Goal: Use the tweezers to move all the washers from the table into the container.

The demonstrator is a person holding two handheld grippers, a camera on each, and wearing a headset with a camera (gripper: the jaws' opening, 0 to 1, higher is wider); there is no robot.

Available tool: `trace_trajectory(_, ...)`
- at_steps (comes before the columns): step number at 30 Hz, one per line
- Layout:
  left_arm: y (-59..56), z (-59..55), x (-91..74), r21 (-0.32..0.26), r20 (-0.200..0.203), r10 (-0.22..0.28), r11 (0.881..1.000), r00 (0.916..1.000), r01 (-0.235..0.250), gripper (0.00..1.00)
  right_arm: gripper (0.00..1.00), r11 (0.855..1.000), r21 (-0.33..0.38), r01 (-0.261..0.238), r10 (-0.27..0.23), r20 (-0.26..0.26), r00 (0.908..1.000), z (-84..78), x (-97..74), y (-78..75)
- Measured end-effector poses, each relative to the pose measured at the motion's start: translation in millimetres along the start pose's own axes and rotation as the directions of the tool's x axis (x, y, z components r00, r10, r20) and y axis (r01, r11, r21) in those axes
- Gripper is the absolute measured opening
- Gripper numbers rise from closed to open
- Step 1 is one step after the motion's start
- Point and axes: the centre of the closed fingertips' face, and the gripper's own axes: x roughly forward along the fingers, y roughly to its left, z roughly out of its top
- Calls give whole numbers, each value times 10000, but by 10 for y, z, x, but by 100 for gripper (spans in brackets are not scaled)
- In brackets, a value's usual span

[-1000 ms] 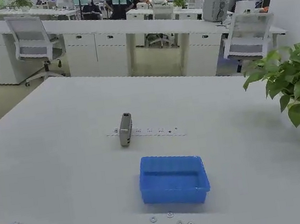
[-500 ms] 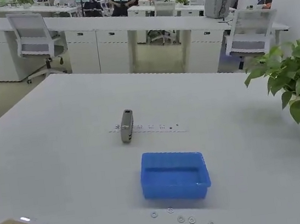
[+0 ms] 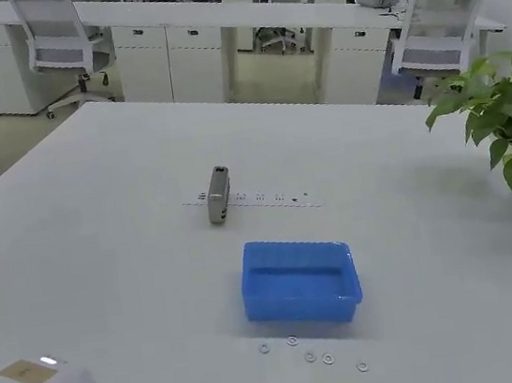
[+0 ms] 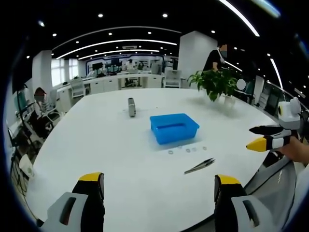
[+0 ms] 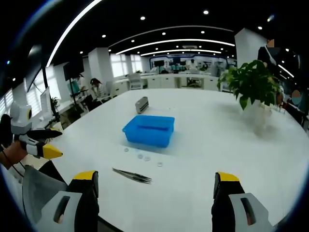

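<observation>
Your view has tipped down while nothing on the table (image 3: 96, 269) moved: left tool (image 4: 158, 180) and right tool (image 5: 154, 178) gape empty, washers (image 3: 310, 356) lie at 6 o'clock of the container (image 3: 300, 280), tweezers (image 4: 199, 166) nearer you, not yet picked up.

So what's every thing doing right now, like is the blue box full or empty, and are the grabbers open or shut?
Blue container: upright, empty.
Washers: five, loose on the table beside the container.
Tweezers: lying on the table, not held.
Left gripper: open, holding nothing.
Right gripper: open, holding nothing.
Potted plant: standing upright.
</observation>
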Motion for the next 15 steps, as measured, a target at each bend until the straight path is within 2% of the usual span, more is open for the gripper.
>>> trace_trajectory(6,-35,20,23,204,71,-174,9996,9998,173,96,98,9999,-111,-78,76,-199,9998,-35,35,5)
trace_trajectory(15,-119,-3,131,516,-60,-551,9971,9985,553,94,98,9997,-194,-120,113,-340,9994,-39,67,5)
